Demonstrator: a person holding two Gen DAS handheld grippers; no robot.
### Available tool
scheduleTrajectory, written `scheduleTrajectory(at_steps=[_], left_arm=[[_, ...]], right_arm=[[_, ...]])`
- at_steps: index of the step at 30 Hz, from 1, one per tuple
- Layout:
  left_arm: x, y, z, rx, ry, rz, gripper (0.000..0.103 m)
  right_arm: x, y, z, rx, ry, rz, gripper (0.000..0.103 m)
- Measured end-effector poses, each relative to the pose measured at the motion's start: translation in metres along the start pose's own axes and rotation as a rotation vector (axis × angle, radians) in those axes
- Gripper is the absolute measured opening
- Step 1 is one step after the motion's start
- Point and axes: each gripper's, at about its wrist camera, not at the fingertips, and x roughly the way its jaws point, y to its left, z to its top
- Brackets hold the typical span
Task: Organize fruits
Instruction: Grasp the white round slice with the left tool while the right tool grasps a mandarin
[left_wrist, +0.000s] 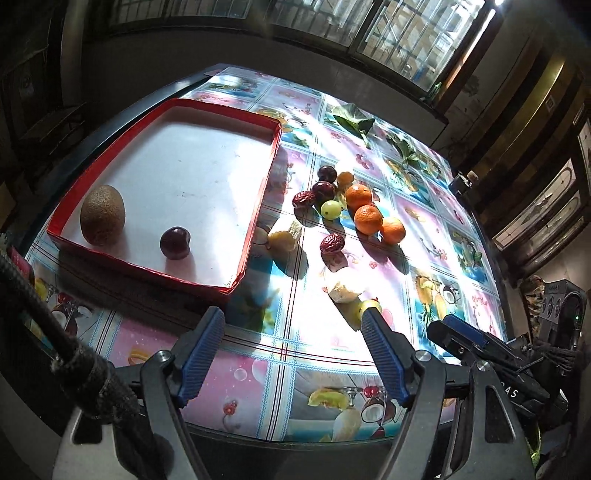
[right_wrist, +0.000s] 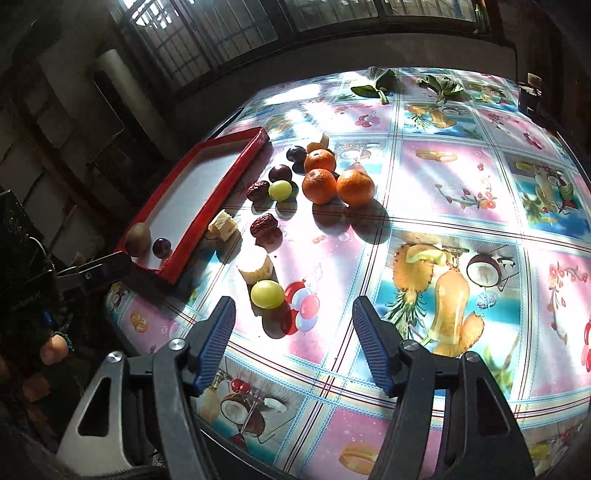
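Note:
A red-walled tray (left_wrist: 258, 199) (right_wrist: 218, 192) lies on the table, holding a brown kiwi (left_wrist: 102, 215) (right_wrist: 138, 239) and a dark plum (left_wrist: 175, 242) (right_wrist: 161, 247). To its right sit three oranges (left_wrist: 368, 219) (right_wrist: 320, 185), dark plums (left_wrist: 323, 189), red dates (left_wrist: 332, 243) (right_wrist: 264, 226), a green grape (left_wrist: 330, 209) (right_wrist: 279, 190) and pale fruit chunks (left_wrist: 286, 238) (right_wrist: 255, 267). Another green grape (right_wrist: 267, 294) lies just ahead of my right gripper (right_wrist: 293, 310). My left gripper (left_wrist: 293, 321) stands open and empty near the tray's front corner. The right one is also open, nothing between its fingers.
Green leaves (left_wrist: 352, 120) (right_wrist: 373, 86) lie at the far side of the fruit-patterned tablecloth (left_wrist: 295, 362). A dark small object (right_wrist: 530, 94) sits at the far right edge. Window bars and a wall stand behind the table.

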Motion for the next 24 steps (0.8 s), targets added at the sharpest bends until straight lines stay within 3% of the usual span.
scheduleTrajectory(at_steps=[10, 24], left_arm=[[0.018, -0.029, -0.007, 0.062, 0.046, 0.012, 0.077], [0.044, -0.045, 0.006, 0.059, 0.075, 0.013, 0.077]], right_arm=[[-0.009, -0.031, -0.002, 0.053, -0.024, -0.037, 0.067], [-0.004, -0.047, -0.002, 0.09, -0.02, -0.046, 0.067]])
